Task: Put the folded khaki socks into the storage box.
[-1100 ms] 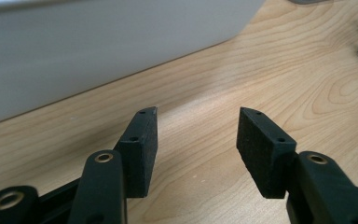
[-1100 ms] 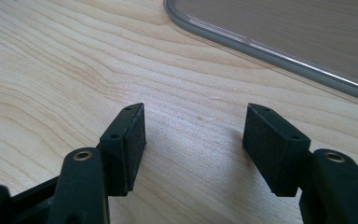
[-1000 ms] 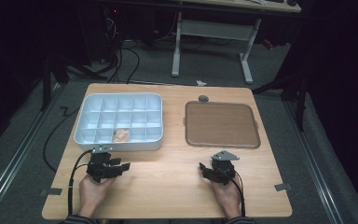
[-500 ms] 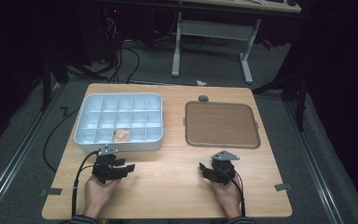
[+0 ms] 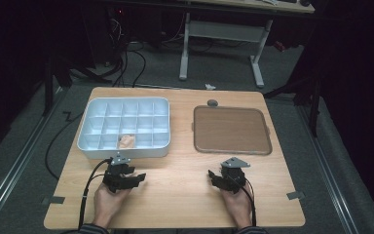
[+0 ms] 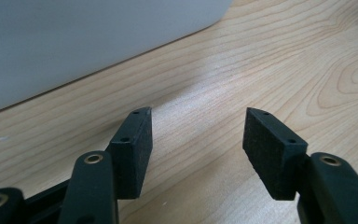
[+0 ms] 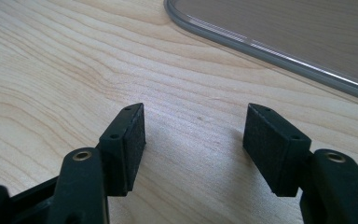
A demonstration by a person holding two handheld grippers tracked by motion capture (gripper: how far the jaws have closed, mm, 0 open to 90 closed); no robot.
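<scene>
A wooden table (image 5: 175, 204) holds everything here, and the white box (image 5: 124, 127) with many little compartments is the landmark.

The white box sits on the left half of the table. It is split into rows of small square spaces. One small pale pink thing (image 5: 126, 142) lies in a space in the row nearest the person, about the middle of that row. I cannot tell what the pink thing is.

The left gripper (image 5: 126, 178) lies low over the table just in front of the white box, on the person's side. A hand (image 5: 108, 202) holds it from behind. In the left gripper view, the two black jaws stand apart, with bare wood between them. Nothing is in them. The jaws have just been opening wider. The plain white wall of the box (image 6: 88, 42) is close ahead of them, up and to the left.

The right gripper (image 5: 222, 178) is well to the right of the white box, also near the person's edge of the table. Another hand (image 5: 236, 207) holds it. Its jaws are apart too, and there is only wood between them.

A flat brown tray (image 5: 231, 129) lies to the right of the white box, with a gap of table between them. In the right gripper view, the tray's shiny rim (image 7: 270, 49) is just ahead of the jaws.

A small dark round thing (image 5: 212, 103) sits on the table just behind the tray, to the right of the white box.
</scene>
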